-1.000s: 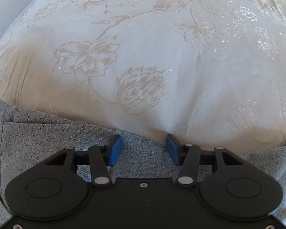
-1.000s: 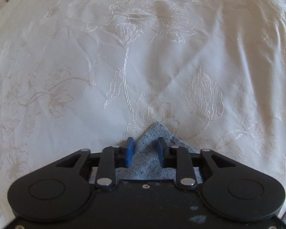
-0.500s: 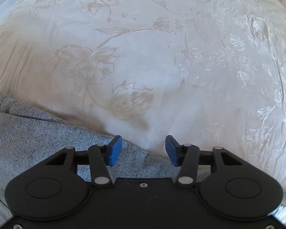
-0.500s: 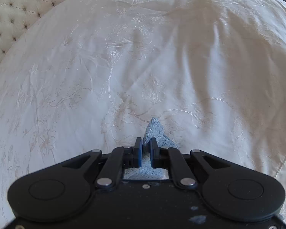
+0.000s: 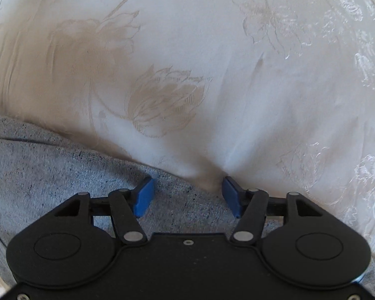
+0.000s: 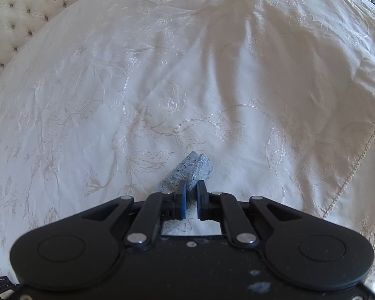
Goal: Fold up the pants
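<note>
Grey speckled woven pants (image 5: 62, 182) lie on the cream floral-embroidered bedspread (image 5: 212, 62), one corner pinched between the nearly closed right gripper (image 6: 190, 195), seemingly raised to fold over, while the left gripper (image 5: 187, 195), jaws just widened and holding nothing, hovers over their edge.

Pants (image 5: 50, 175): grey heathered woven cloth, matt, flecked with dark specks, slightly coarse. Bedspread (image 5: 212, 50) beneath the pants: cream damask cloth, smooth, with a satin sheen and raised floral figuring; corded trim along its edge (image 6: 357, 160). Headboard (image 6: 15, 17) beyond the bedspread: pale tufted upholstery, buttoned, softly lustrous. Left gripper (image 5: 187, 195) and right gripper (image 6: 191, 197): matt black plastic bodies, bright metal pivot pins, blue matt pads (image 5: 143, 197).
</note>
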A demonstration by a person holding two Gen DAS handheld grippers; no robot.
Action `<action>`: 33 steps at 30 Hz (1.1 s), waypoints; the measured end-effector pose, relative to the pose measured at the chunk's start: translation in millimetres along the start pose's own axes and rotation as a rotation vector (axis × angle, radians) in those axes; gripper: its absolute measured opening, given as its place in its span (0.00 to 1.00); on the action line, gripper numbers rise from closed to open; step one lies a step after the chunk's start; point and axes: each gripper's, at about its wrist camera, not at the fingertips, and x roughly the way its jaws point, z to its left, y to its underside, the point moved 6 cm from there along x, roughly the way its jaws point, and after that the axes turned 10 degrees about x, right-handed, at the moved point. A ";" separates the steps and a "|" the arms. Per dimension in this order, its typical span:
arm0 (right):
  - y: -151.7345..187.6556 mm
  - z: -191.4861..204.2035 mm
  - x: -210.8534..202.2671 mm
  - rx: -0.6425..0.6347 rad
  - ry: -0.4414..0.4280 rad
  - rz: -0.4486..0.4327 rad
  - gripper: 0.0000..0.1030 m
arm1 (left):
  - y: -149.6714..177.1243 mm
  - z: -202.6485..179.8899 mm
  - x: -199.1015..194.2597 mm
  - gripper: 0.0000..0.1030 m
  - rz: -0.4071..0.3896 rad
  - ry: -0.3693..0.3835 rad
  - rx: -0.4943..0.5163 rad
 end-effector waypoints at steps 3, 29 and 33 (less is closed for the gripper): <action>-1.0 1.7 -4.4 0.001 -0.016 -0.004 0.08 | 4.9 1.6 -5.6 0.08 0.014 0.030 -0.068; 112.5 -180.7 -88.7 0.027 0.008 0.106 0.08 | 312.7 115.4 -28.7 0.06 -0.187 0.072 -0.122; 112.1 -175.6 -94.3 0.009 -0.014 0.092 0.08 | 288.7 116.2 -54.7 0.06 -0.236 0.131 -0.183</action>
